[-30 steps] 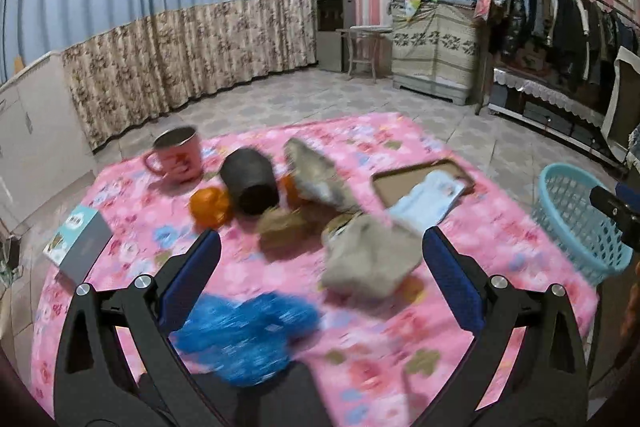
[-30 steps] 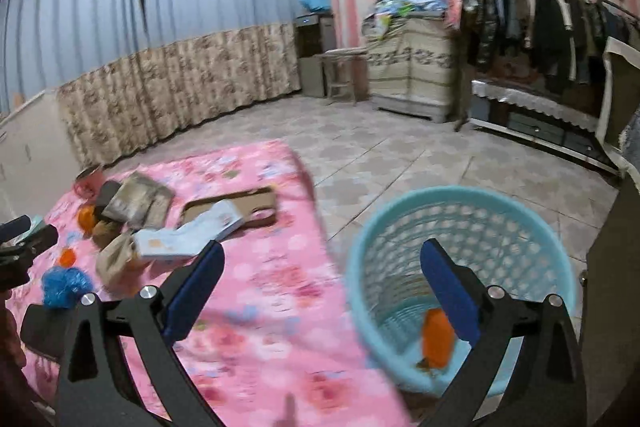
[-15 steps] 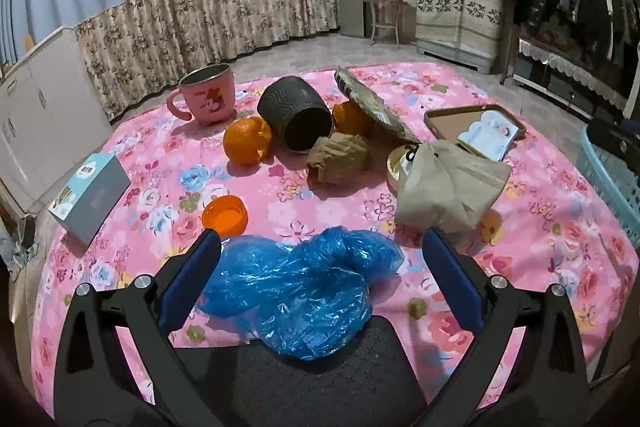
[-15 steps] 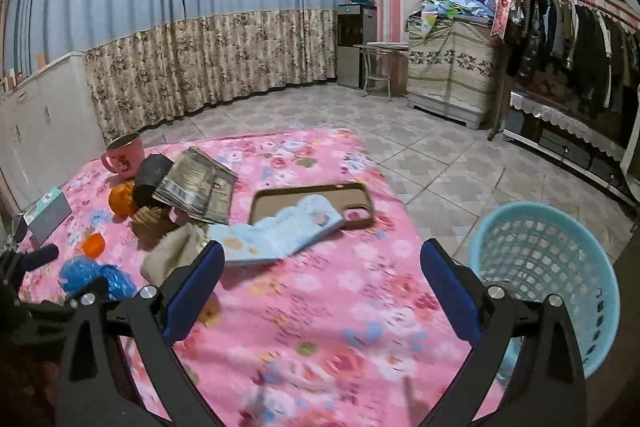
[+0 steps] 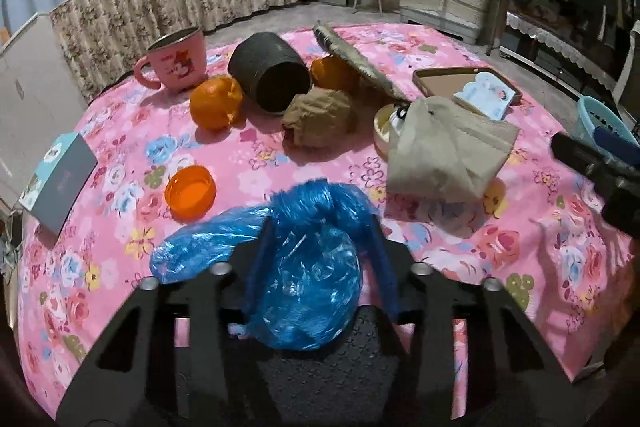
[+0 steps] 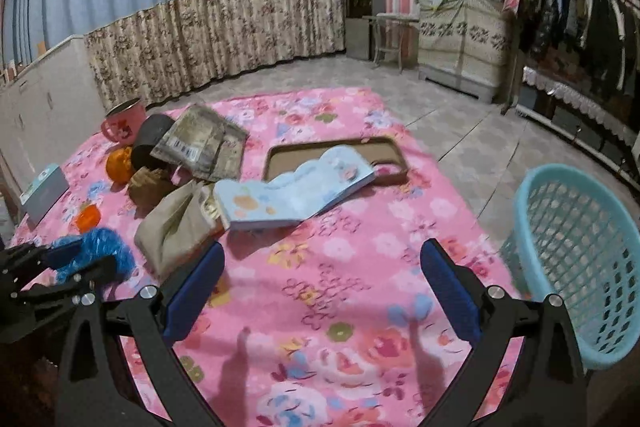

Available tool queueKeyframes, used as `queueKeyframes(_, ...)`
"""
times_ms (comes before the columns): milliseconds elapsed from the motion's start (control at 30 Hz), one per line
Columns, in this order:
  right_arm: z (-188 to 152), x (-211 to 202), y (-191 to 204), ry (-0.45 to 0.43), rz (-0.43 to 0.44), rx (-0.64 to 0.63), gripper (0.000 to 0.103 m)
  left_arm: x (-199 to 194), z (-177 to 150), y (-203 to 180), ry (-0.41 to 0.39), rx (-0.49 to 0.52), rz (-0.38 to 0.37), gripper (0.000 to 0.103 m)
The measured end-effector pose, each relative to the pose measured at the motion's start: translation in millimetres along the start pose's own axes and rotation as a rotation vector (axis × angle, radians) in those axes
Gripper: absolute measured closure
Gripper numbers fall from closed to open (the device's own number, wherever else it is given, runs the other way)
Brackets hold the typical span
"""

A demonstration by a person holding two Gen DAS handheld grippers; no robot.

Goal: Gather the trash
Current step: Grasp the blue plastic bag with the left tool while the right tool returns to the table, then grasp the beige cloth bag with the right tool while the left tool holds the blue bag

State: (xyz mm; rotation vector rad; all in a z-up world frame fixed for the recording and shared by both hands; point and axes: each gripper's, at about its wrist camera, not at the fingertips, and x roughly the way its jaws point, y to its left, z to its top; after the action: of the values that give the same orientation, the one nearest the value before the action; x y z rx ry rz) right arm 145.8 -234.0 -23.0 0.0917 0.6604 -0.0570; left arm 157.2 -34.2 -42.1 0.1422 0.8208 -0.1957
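The left gripper (image 5: 316, 259) is squeezing a crinkly blue plastic bag (image 5: 304, 267) between its jaws, right at the near edge of the worktop covered in a pink flowery cloth (image 5: 520, 247). The bag is looking very light and soft. It is thin and squashy, so it is folding up where the jaws are pinching it, and a loose tail of it is trailing out to the left on the cloth. The fat, bunched middle looks like the best place to hold, because a thin edge could slip out or tear.

The right gripper (image 6: 320, 287) is hovering over a bare part of the pink cloth with its jaws wide open and nothing in them. Just to its right, a light blue plastic basket with holes (image 6: 576, 259) is standing beside the worktop, and this is probably where the trash is going.

A little farther in, a small orange plastic cap (image 5: 191, 191) is lying open side up, and a floppy beige cloth pouch (image 5: 448, 155) is slumping near it. Behind them a crumpled brown paper ball (image 5: 320, 115) is sitting, light and easy to squash. It looks like trash too.

Farther back, an orange fruit (image 5: 216, 103) is resting beside a dark grey round pot lying on its side (image 5: 272, 75). At the far side a pink mug with a cartoon picture (image 5: 176, 61) is standing upright.
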Motion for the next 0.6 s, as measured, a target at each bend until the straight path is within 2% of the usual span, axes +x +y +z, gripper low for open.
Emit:
queueKeyframes(133,-5.1,2.9,15.0,0.019,0.031,-0.022,0.007,-12.5,3.6,6.7,-0.037,-0.015,0.007,0.070)
queueKeyframes(300,-5.7,4.7,29.0,0.031,0.065,-0.040,0.007,-32.7,11.1,26.0,-0.114,-0.041,0.072,0.070)
queueKeyframes(500,-2.1,4.2,45.9,0.031,0.132,-0.087,0.008,-37.0,12.9,66.0,-0.127,-0.103,0.161,0.070)
queueKeyframes(600,-2.2,9.8,56.4,0.051,0.153,-0.116,0.009,-38.6,12.8,77.4,-0.125,-0.133,0.165,0.070)
